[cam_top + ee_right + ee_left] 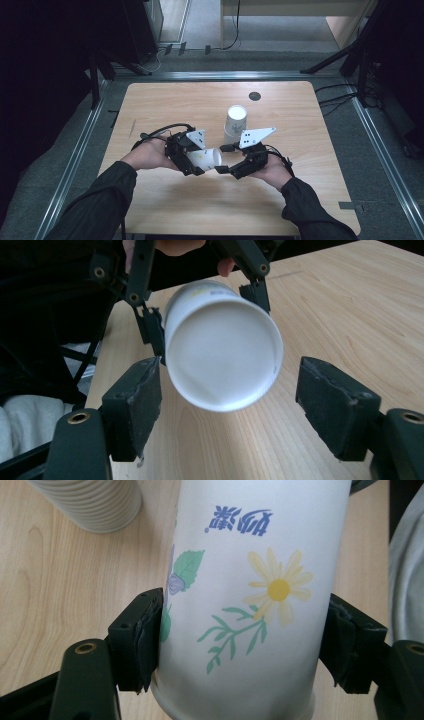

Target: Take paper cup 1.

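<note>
Left gripper clamps a white daisy-printed cup (lying sideways); right gripper gapes.

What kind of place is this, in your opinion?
Probably a lab or recording room, not a home: a bare wooden table stands on grey flooring between metal floor rails, with dark stands and cables around it.

A light wooden desk with rounded corners is seen from above, set on a grey floor. A stack of white paper cups is stood on it near the middle. A small dark round disc is set into the desktop near the far edge.
</note>
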`<state>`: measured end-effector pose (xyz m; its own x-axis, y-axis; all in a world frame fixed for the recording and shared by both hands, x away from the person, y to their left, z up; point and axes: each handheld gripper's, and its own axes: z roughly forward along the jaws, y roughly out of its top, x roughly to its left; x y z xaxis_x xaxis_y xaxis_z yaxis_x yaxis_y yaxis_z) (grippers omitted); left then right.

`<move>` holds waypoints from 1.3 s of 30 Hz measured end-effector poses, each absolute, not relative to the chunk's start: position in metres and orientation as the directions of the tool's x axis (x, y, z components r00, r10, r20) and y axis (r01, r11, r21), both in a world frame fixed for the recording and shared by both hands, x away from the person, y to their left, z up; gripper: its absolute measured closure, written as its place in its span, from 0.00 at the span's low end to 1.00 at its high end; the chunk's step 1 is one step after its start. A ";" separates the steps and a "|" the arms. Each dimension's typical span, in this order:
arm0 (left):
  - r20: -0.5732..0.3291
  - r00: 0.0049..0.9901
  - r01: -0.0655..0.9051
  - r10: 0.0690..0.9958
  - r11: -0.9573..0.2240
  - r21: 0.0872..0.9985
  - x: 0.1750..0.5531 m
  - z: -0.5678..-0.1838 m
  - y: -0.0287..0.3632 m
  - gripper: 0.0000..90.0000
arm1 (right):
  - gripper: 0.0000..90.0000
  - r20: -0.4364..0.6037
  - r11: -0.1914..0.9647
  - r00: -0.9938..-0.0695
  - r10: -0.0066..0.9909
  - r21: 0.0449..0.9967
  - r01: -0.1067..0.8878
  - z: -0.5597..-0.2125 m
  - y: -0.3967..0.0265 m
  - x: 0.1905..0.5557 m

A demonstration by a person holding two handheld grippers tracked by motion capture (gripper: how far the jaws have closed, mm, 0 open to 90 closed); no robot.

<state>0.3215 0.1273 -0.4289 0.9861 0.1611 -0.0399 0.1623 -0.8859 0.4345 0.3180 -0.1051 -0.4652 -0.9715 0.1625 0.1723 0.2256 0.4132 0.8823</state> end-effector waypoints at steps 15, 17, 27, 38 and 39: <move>-0.046 0.989 0.146 0.139 -0.902 0.406 0.321 -0.432 0.120 0.30 | 0.30 0.161 0.435 -0.976 0.147 0.876 0.210 -0.467 -0.089 0.319; -0.048 0.989 0.147 0.140 -0.903 0.404 0.322 -0.431 0.118 0.30 | 0.30 0.159 0.443 -0.976 0.145 0.872 0.208 -0.468 -0.087 0.318; -0.044 0.990 0.140 0.134 -0.901 0.409 0.322 -0.430 0.116 0.30 | 0.37 0.156 0.451 -0.979 0.132 0.870 0.199 -0.468 -0.084 0.317; -0.055 0.989 0.150 0.140 -0.892 0.426 0.323 -0.430 0.118 0.28 | 0.39 0.143 0.463 -0.982 0.125 0.867 0.185 -0.465 -0.084 0.316; -0.055 0.989 0.150 0.140 -0.892 0.426 0.323 -0.430 0.118 0.27 | 0.39 0.143 0.463 -0.982 0.125 0.867 0.185 -0.465 -0.084 0.316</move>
